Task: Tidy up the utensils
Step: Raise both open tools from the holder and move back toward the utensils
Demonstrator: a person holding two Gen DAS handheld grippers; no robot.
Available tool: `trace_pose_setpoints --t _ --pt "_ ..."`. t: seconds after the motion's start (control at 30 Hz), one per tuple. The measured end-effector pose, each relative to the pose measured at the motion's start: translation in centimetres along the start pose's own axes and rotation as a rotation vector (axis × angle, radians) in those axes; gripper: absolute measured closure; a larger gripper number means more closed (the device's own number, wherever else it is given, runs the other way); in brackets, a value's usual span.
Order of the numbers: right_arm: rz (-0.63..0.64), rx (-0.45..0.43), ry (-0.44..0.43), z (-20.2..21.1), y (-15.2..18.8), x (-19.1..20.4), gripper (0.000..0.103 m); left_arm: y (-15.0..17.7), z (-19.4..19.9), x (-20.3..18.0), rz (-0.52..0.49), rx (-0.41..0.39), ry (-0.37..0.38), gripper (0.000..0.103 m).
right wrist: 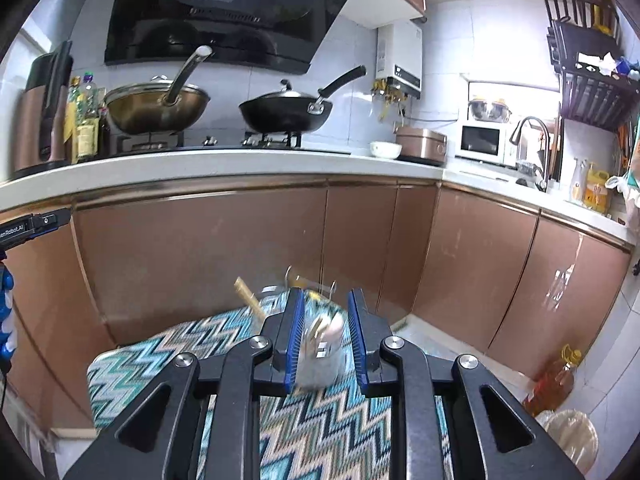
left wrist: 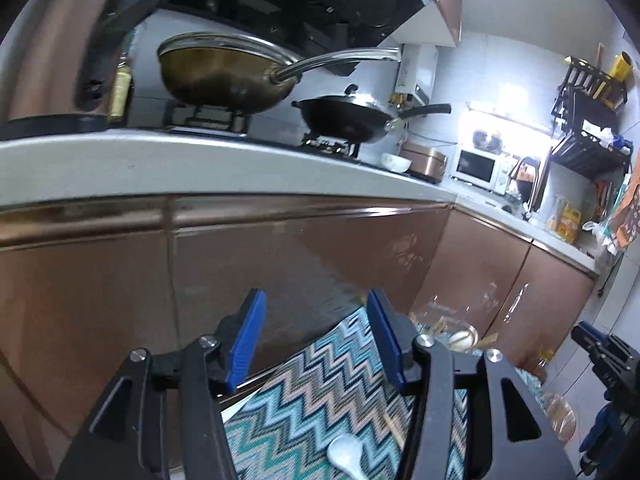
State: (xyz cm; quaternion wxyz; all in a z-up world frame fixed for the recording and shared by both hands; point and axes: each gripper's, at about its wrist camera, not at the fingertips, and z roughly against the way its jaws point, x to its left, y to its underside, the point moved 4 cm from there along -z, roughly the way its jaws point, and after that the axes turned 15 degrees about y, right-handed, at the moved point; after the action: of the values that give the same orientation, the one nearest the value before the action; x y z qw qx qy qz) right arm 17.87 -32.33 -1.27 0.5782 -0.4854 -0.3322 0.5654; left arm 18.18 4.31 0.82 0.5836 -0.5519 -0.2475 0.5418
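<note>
A clear glass jar (right wrist: 320, 344) stands on a zigzag-patterned mat (right wrist: 160, 360) and holds several utensils. My right gripper (right wrist: 326, 344) has its blue pads on either side of the jar, close to its walls; the image is blurred and contact is unclear. A wooden stick (right wrist: 250, 298) leans beside the jar at its left. My left gripper (left wrist: 316, 340) is open and empty above the mat (left wrist: 312, 392). A white spoon (left wrist: 346, 460) lies on the mat below it. The jar (left wrist: 456, 328) shows to its right, partly hidden by a finger.
Brown cabinet doors (right wrist: 200, 256) rise behind the mat, under a white counter (right wrist: 200, 168) with two woks (right wrist: 156, 108). An oil bottle (right wrist: 554, 380) and a round container (right wrist: 568, 436) stand on the floor at the right.
</note>
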Motion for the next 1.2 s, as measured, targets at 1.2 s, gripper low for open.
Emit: trace_pose_setpoints --t 1.2 --pt "0.015 0.137 -0.053 4.9 4.9 0.7 0.072 6.1 3.0 2.5 0.069 0.240 0.035 0.050"
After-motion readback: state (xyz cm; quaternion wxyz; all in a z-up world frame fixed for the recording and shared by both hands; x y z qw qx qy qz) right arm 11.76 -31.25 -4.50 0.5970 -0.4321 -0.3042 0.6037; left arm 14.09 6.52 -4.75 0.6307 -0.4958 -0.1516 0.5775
